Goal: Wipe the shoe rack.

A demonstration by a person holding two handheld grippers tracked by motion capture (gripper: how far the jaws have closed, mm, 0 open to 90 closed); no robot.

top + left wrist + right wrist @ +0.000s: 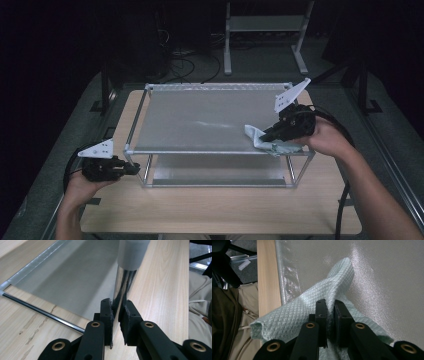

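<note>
The right gripper (330, 322) has its jaws clenched on a bunched fold of the cloth (294, 315), a pale green quilted rag. The left gripper (119, 317) is clamped on the shiny leg (123, 287) at the near left corner of the rack (215, 152), steadying it.

The cloth lies on the rack's grey top panel (200, 117), at that panel's near right corner, with one flap hanging over the front rail. It looks light, soft and limp, so it should drape and fold wherever it is dragged. A pinch on a gathered ridge near its middle, as here, seems the best hold, since an edge grip would likely let it trail.

The rack looks stiff but light, and its polished tubes are probably slippery. It stands on a wooden table (220, 210).
</note>
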